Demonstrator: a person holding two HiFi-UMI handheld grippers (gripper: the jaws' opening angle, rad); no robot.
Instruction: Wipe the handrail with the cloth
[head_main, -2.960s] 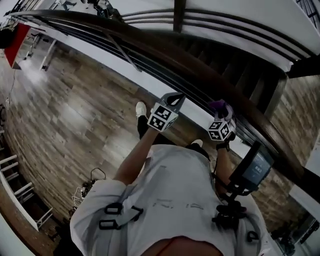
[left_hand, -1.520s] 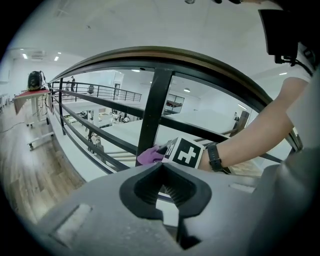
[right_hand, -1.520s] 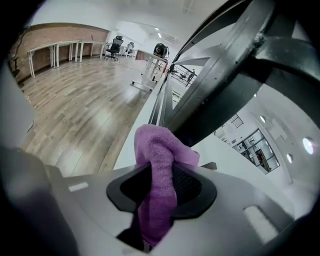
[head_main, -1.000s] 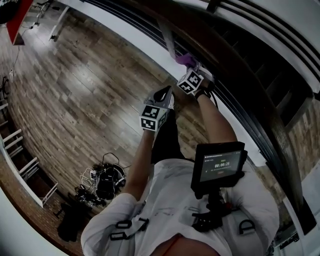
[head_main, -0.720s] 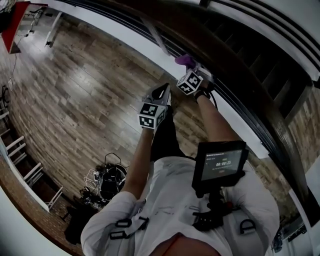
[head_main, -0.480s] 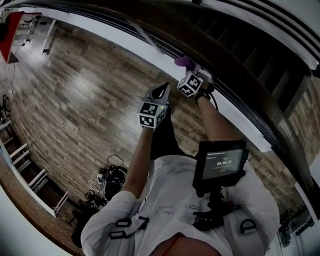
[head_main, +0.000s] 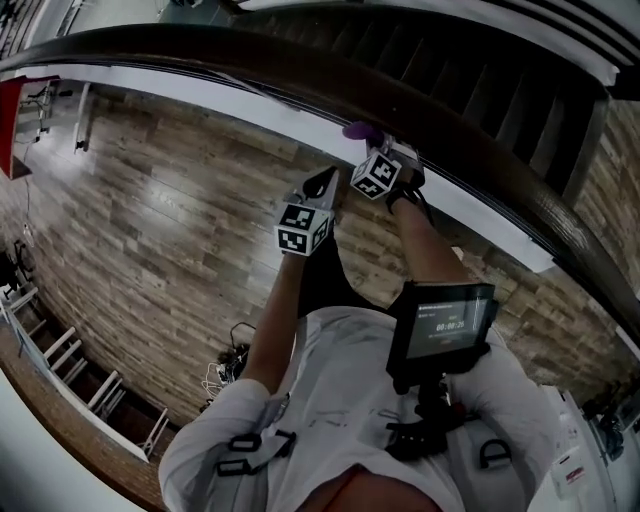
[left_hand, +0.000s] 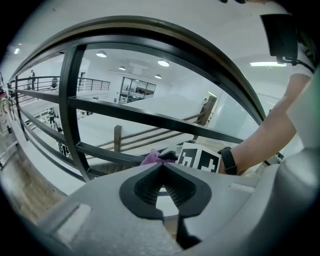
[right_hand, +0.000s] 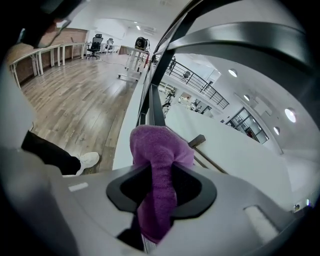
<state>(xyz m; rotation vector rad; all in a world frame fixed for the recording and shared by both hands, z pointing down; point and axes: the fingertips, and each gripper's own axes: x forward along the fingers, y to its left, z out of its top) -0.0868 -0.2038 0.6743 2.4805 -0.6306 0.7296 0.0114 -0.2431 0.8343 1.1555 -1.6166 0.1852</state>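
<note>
Evidently mid-wipe: the right gripper (right_hand: 159, 186), upper centre in the head view, is clamped on the purple cloth (right_hand: 156, 150), holding it up by the dark handrail (head_main: 250, 50). Contact is unclear. The left gripper (left_hand: 164, 169) is closed and empty, held idle just beside it.

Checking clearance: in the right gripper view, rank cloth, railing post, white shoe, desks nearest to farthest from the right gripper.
1. cloth, between its jaws
2. railing post, just ahead
3. white shoe, lower left
4. desks, far upper left

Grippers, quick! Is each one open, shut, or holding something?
Left gripper: shut, nothing in it.
Right gripper: shut on the purple cloth.
</note>
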